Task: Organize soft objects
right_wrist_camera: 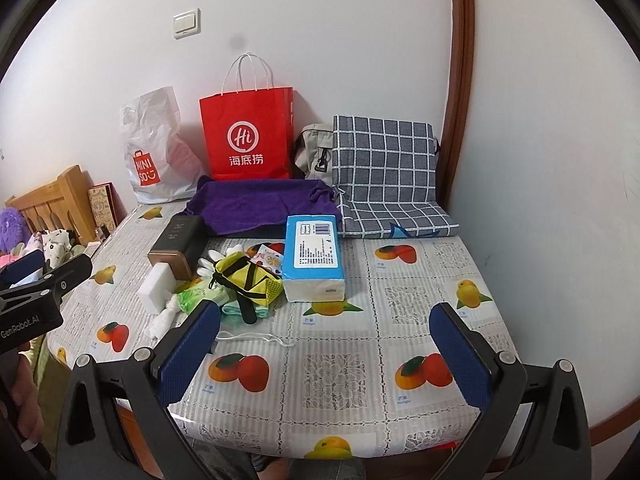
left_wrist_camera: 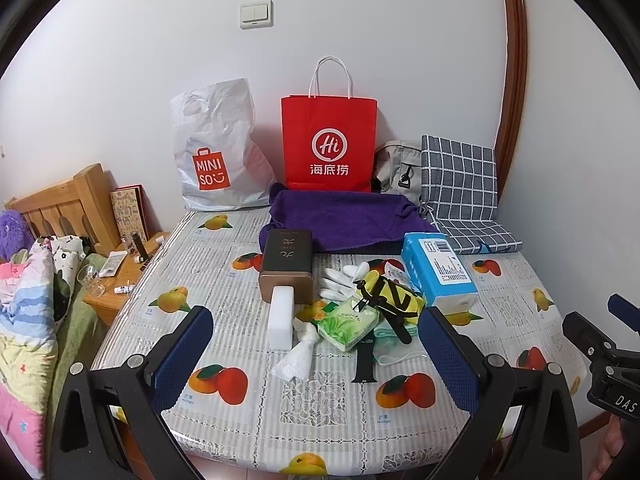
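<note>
I hold my left gripper (left_wrist_camera: 316, 354) above the near edge of the table (left_wrist_camera: 320, 412), its blue-padded fingers spread wide with nothing between them. My right gripper (right_wrist_camera: 326, 344) hangs over the same edge, further toward the wall side, and it too is spread wide and empty.

I take the blue tissue pack (right_wrist_camera: 313, 262) as my landmark. It lies flat near the middle of the fruit-print tablecloth. Just left of it, touching its side, sits a yellow mesh pouch with black straps (right_wrist_camera: 248, 280). Behind that pouch, white gloves (left_wrist_camera: 340, 280) lie on the cloth. Left of the pouch is a green pocket tissue packet (left_wrist_camera: 349, 322), and beside that a knotted white cloth (left_wrist_camera: 300, 346) and a white sponge block (left_wrist_camera: 282, 316). The block's far end touches a dark box with a bronze rim (left_wrist_camera: 286, 268). A black watch strap (left_wrist_camera: 366, 362) lies in front of the green packet, near a pale green face mask (right_wrist_camera: 240, 312) whose white ear loop trails across the cloth.

Behind the tissue pack, a purple towel (right_wrist_camera: 260, 204) is spread flat. To the right of the towel, a grey checked cushion (right_wrist_camera: 384, 176) leans on the wall. A red paper bag (right_wrist_camera: 248, 136) stands upright behind the towel, with a white Miniso plastic bag (right_wrist_camera: 154, 156) to its left and a grey backpack (right_wrist_camera: 316, 154) to its right.
</note>
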Demonstrator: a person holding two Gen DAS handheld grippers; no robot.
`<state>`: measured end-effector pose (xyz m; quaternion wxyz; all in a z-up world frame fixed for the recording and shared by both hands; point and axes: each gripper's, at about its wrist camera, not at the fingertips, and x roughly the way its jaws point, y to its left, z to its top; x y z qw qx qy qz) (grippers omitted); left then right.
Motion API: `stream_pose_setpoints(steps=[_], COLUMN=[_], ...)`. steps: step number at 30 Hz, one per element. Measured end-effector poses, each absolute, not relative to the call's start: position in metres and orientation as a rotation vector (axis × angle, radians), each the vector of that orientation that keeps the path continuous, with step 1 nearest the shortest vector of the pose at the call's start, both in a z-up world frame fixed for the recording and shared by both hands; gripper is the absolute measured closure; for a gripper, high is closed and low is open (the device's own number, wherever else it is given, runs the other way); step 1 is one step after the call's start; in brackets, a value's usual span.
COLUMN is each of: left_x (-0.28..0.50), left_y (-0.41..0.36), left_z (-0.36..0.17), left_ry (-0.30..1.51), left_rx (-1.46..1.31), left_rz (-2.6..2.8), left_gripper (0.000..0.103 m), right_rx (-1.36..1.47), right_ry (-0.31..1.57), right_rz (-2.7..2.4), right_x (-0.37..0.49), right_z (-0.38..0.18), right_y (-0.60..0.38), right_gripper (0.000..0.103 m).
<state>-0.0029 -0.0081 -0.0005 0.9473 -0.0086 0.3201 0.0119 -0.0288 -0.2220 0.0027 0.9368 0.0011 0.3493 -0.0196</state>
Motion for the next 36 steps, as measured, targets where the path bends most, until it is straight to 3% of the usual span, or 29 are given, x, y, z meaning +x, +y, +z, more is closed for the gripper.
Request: stream_pose_setpoints(steps=[36], left_x=[-0.0023], left_y=[-0.0091], left_z=[-0.0004], left_ry=[0.653], left_rx=[-0.014], left_rz=[0.025], left_gripper=[0.000], right_rx=[0.003], right_ry=[0.708], right_rz=[-0.037], right_x=[-0.0348], right_z=[-0.0003], right_y=[-0.2176], right_gripper=[0.000])
